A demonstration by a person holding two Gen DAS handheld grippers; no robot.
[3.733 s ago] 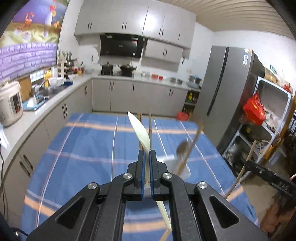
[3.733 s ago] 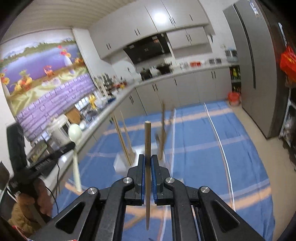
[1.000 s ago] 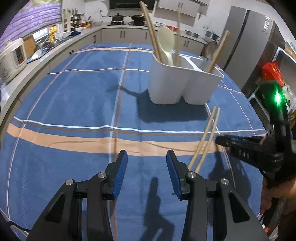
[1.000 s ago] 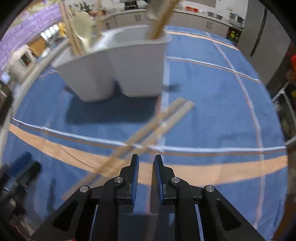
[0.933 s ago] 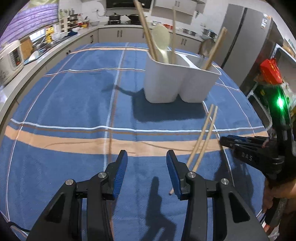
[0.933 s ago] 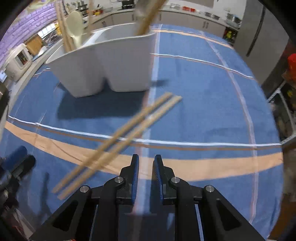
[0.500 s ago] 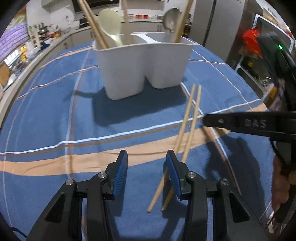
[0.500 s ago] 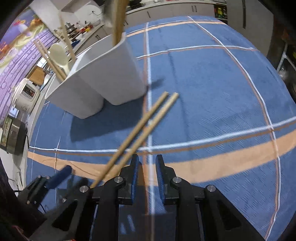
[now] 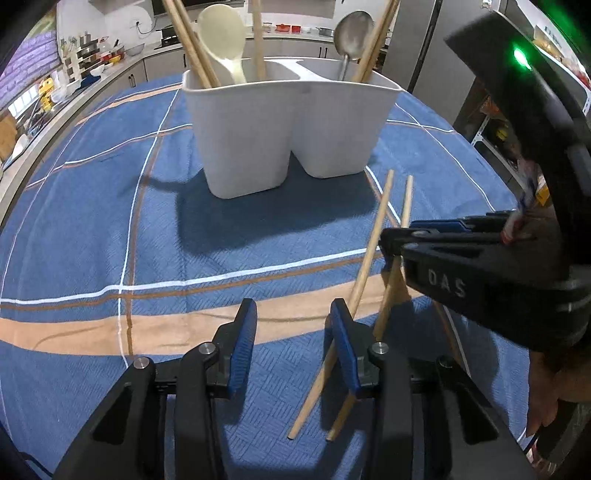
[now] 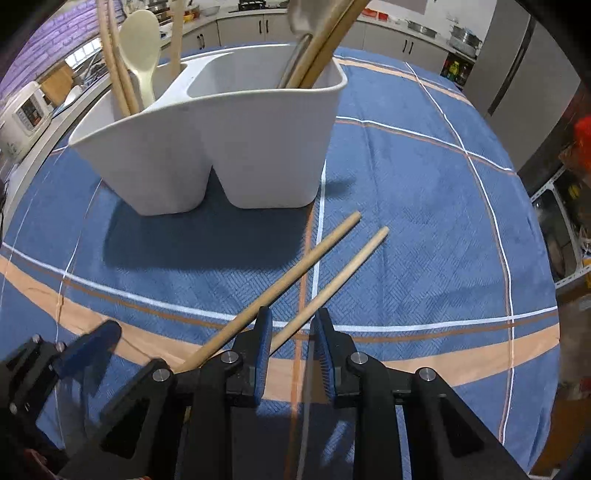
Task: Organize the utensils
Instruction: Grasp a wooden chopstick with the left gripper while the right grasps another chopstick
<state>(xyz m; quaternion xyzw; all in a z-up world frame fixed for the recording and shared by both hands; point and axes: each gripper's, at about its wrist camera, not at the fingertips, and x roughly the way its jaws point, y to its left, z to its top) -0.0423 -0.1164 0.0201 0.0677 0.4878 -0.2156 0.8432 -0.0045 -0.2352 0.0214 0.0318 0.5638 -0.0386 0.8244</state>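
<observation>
The blue striped tablecloth (image 9: 110, 221) carries the white two-part holder (image 9: 288, 122), which now stands far nearer to me than a second ago; I have closed in and dropped low. The pale spoon (image 9: 223, 40) stands in its left part, the metal spoon (image 9: 351, 29) in its right. Two chopsticks (image 10: 321, 254) remain loose on the cloth, just in front of it. My right gripper (image 10: 291, 332) has widened and now straddles one stick, not yet clamped. My left gripper (image 9: 291, 332) hangs wide open, empty, the other stick just outside its right finger. Judgement: pickup imminent.
</observation>
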